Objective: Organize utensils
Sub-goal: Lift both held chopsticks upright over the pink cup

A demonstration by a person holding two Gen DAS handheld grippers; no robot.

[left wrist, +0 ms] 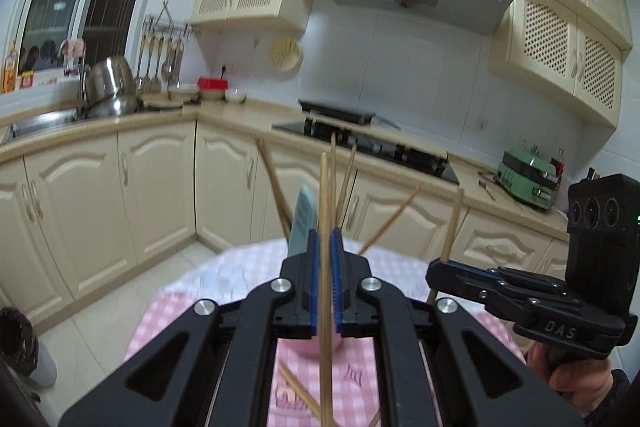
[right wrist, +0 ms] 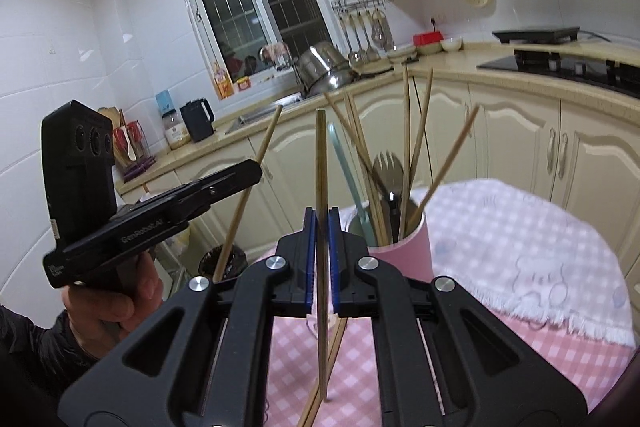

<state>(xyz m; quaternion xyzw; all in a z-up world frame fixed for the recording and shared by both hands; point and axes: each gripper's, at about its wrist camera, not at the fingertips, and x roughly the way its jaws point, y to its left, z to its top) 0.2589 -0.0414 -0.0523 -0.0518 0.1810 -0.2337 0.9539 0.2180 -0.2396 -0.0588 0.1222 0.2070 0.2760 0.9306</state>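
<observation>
Landmark: the pink cup [right wrist: 404,247], standing on the pink checked tablecloth [right wrist: 520,331] of the table.

Left gripper [left wrist: 325,239]: I am seeing its blue pads [left wrist: 314,267] closed nearly together, pinching one wooden chopstick [left wrist: 325,211]. The stick is standing close to upright, running above and below the jaws. From the right wrist camera the same gripper [right wrist: 256,169] is sitting left of the cup, raised above the table, its chopstick [right wrist: 248,187] leaning from lower left to upper right. A hand [right wrist: 116,291] in a dark sleeve is wrapping the handle.

Right gripper [right wrist: 322,219]: also closed down to a narrow gap, clamping a second chopstick [right wrist: 321,163], which is standing nearly vertical just left of the cup. In the left wrist view this gripper [left wrist: 440,269] is sitting to the right, its stick [left wrist: 454,223] tilting slightly.

The cup is holding a bundle: several chopsticks [right wrist: 416,131] fanning outward, a metal spork [right wrist: 388,171], and a pale teal utensil [right wrist: 344,167]. I cannot tell what the teal item is.

More chopsticks [right wrist: 328,367] are lying on the cloth in front of the cup, partly hidden under my right gripper's body.

Behind the cup: cream cabinets [right wrist: 516,139], and a stove [left wrist: 360,135] on the countertop.
</observation>
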